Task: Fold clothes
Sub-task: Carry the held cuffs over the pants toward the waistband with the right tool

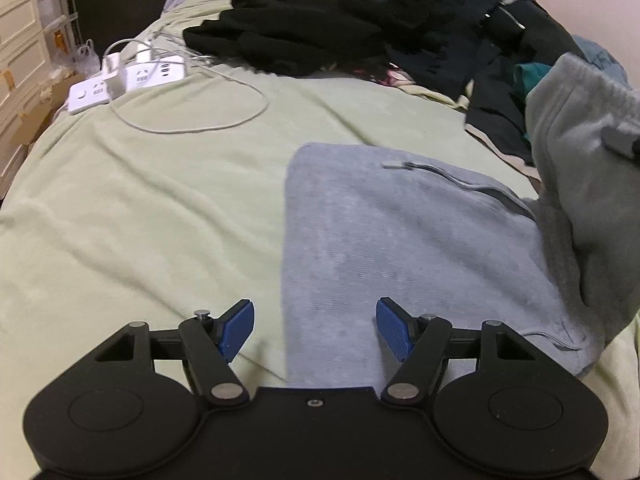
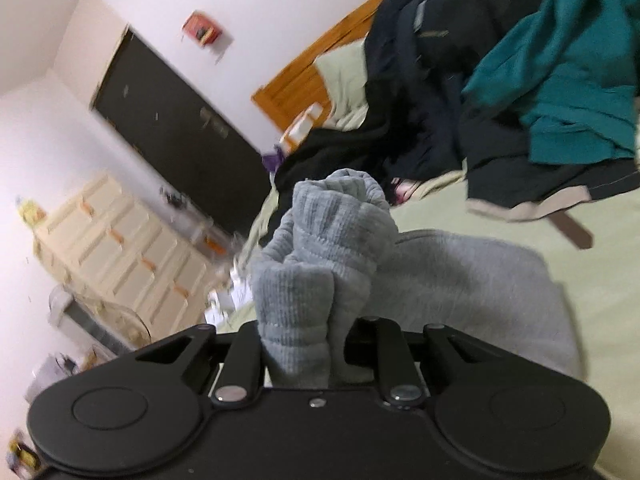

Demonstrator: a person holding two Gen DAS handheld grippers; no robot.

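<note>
Several dark clothes (image 1: 320, 20) and power strips (image 1: 132, 76) beyond grey garment (image 1: 400, 248).

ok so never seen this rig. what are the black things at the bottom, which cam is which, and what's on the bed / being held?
There is no robot: a person holds a pair of hand-held tongs in each hand, with a fisheye camera on each looking along its fingers. The black shapes at the bottom are those tongs.

Left wrist view: the left tongs stand open and empty, blue pads apart, above a gray zip sweatshirt on the green bedsheet. Farther back lie a white power strip with cable and a pile of dark clothes.

Right wrist view: the right tongs are shut on a bunched ribbed part of the gray zip sweatshirt, lifted off the bed. A teal garment tops the pile.
</note>
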